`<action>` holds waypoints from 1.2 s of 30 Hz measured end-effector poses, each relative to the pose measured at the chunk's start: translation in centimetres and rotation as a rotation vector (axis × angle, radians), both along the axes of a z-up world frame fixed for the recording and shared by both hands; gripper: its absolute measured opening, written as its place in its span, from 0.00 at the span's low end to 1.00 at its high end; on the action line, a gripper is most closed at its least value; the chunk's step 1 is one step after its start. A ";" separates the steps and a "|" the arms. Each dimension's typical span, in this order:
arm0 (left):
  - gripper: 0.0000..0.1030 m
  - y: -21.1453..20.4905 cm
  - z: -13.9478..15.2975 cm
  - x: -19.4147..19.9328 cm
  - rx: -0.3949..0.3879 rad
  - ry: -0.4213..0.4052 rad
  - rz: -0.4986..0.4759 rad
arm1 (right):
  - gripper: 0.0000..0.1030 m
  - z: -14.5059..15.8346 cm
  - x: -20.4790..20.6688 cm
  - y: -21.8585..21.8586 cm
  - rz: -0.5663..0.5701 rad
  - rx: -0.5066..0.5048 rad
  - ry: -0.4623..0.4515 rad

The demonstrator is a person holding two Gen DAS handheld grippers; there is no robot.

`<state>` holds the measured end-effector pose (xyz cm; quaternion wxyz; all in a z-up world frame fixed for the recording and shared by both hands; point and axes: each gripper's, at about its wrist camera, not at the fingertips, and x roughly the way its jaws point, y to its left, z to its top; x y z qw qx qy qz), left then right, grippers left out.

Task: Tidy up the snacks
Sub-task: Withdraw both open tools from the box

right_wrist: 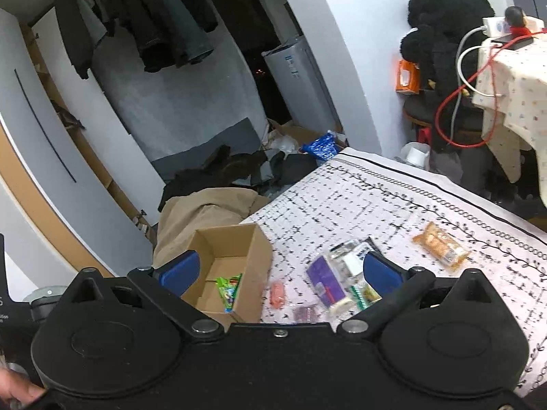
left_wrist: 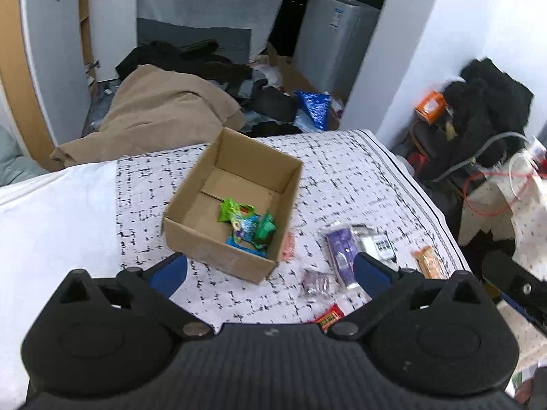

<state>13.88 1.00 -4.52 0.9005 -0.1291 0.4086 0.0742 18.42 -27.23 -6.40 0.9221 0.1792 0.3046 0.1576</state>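
An open cardboard box (left_wrist: 218, 239) stands on the patterned bedspread (left_wrist: 342, 177) and holds green and blue snack packets (left_wrist: 248, 225). Loose snacks lie to its right: a pink packet (left_wrist: 288, 246), a purple packet (left_wrist: 342, 253), a clear packet with a barcode (left_wrist: 376, 242), an orange packet (left_wrist: 429, 261), a small dark packet (left_wrist: 316, 283) and a red packet (left_wrist: 330, 317). My left gripper (left_wrist: 270, 273) is open and empty, above the box's near corner. My right gripper (right_wrist: 280, 273) is open and empty, above the box (right_wrist: 236, 256) and the purple packet (right_wrist: 324, 282).
A beige coat (left_wrist: 160, 112) and dark clothes lie heaped beyond the bed's far edge. A white fridge (left_wrist: 335, 41) stands at the back. A chair with black clothes (left_wrist: 478, 109) and a cloth-covered table with cables (right_wrist: 509, 78) are on the right.
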 end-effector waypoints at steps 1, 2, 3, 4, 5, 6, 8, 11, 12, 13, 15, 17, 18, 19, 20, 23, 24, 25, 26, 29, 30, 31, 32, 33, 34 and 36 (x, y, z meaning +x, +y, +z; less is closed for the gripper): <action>1.00 -0.3 0.0 -0.1 0.006 0.001 -0.006 | 1.00 0.0 -0.1 -0.3 -0.005 -0.002 0.001; 1.00 -0.5 0.0 -0.2 0.007 0.002 -0.011 | 1.00 -0.1 -0.2 -0.6 -0.009 -0.003 0.001; 1.00 -0.8 -0.1 -0.3 0.005 0.003 -0.017 | 1.00 -0.2 -0.3 -1.0 -0.012 -0.001 0.003; 1.00 -1.0 -0.1 -0.3 0.004 0.003 -0.021 | 1.00 -0.2 -0.3 -1.4 -0.015 0.002 0.006; 1.00 -1.2 -0.1 -0.4 0.005 0.004 -0.025 | 1.00 -0.4 -0.3 -1.7 -0.017 0.005 0.009; 1.00 -1.4 -0.1 -0.4 0.007 0.006 -0.032 | 1.00 -0.5 -0.3 -2.0 -0.019 0.005 0.011; 1.00 -1.8 -0.2 -0.5 -0.004 0.007 -0.045 | 1.00 -0.7 -0.4 -2.6 -0.021 0.006 0.014; 1.00 -2.4 -0.3 -0.6 0.000 0.008 -0.052 | 1.00 -1.1 -0.5 -3.3 -0.017 0.002 0.017; 1.00 -2.5 -0.4 -0.6 0.002 0.010 -0.053 | 1.00 -1.2 -0.5 -3.6 -0.018 0.000 0.017; 1.00 -2.7 -0.4 -0.6 0.005 0.012 -0.053 | 1.00 -1.4 -0.5 -3.9 -0.020 -0.002 0.019; 1.00 -2.9 -0.6 -0.6 0.010 0.015 -0.051 | 1.00 -1.7 -0.4 -4.5 -0.031 -0.007 0.024; 1.00 -3.2 -0.8 -0.5 0.017 0.022 -0.049 | 1.00 -2.2 -0.4 -5.2 -0.042 -0.009 0.029; 1.00 -3.3 -0.9 -0.5 0.018 0.027 -0.049 | 1.00 -2.4 -0.3 -5.5 -0.046 -0.008 0.030; 1.00 -3.5 -1.0 -0.4 0.018 0.032 -0.050 | 1.00 -2.6 -0.3 -5.8 -0.050 -0.006 0.033; 1.00 -3.8 -1.2 -0.3 0.027 0.039 -0.051 | 1.00 -2.9 -0.2 -6.1 -0.054 -0.005 0.035; 1.00 -4.5 -1.8 -0.1 0.052 0.062 -0.060 | 1.00 -3.8 -0.1 -7.0 -0.063 -0.006 0.047; 1.00 -4.6 -2.1 0.0 0.044 0.069 -0.066 | 1.00 -4.1 0.0 -7.3 -0.066 -0.006 0.052; 1.00 -4.7 -2.4 0.1 0.039 0.078 -0.069 | 1.00 -4.5 0.0 -7.6 -0.072 -0.006 0.058; 1.00 -5.0 -2.6 0.2 0.041 0.085 -0.072 | 1.00 -4.9 0.1 -8.0 -0.081 -0.006 0.066; 1.00 -5.7 -3.4 0.4 0.058 0.098 -0.082 | 1.00 -6.0 0.4 -8.9 -0.097 -0.001 0.087; 1.00 -5.9 -3.7 0.5 0.061 0.103 -0.085 | 1.00 -6.4 0.5 -9.2 -0.101 0.003 0.095; 1.00 -6.2 -4.0 0.6 0.065 0.108 -0.086 | 1.00 -6.8 0.6 -9.4 -0.106 0.006 0.102; 1.00 -6.5 -4.2 0.7 0.069 0.110 -0.087 | 1.00 -7.2 0.7 -9.6 -0.108 0.008 0.109; 1.00 -6.7 -4.4 0.8 0.075 0.111 -0.087 | 1.00 -7.6 0.8 -9.8 -0.111 0.008 0.116; 1.00 -6.9 -4.8 0.9 0.080 0.115 -0.088 | 1.00 -8.1 1.0 -9.9 -0.113 0.008 0.124; 1.00 -7.2 -5.3 1.2 0.083 0.123 -0.092 | 1.00 -8.9 1.3 -10.2 -0.103 0.019 0.140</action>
